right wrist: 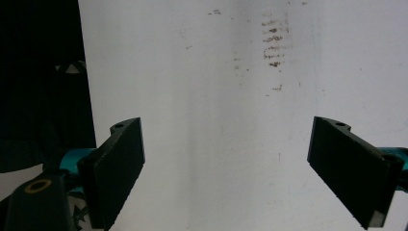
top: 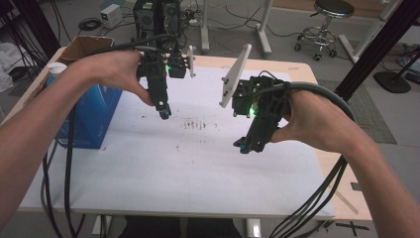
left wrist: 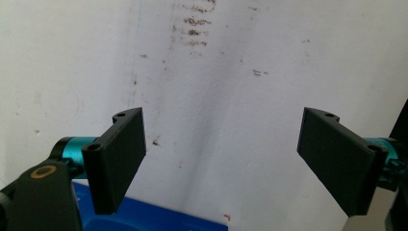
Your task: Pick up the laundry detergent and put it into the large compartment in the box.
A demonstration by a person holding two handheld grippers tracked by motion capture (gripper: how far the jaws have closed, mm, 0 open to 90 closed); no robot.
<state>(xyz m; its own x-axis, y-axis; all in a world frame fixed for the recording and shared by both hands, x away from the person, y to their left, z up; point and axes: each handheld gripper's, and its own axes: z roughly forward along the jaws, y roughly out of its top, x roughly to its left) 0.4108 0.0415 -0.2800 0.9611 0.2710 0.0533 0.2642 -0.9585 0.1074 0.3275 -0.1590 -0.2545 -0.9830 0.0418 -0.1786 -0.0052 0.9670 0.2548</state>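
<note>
Left gripper (top: 164, 112) and right gripper (top: 241, 146) held above the desk (top: 148, 163), both jaws wide and empty, white sheet (left wrist: 231, 110) stained with brown smudges (top: 194, 125), blue box (top: 94, 116) at left

High view: overhead from the near side, facing forward and down over the whole table (top: 297, 67) and floor beyond. Both gripper views: close, aimed down at the white sheet (top: 198, 168); all three views share the brown smudges (top: 194, 125) (left wrist: 195, 29) (right wrist: 274, 43).

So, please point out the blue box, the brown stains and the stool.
blue box (top: 94, 116), high view, its front side.
brown stains (top: 194, 125), high view, middle of the marks.
stool (top: 334, 7), high view, its seat.
</note>
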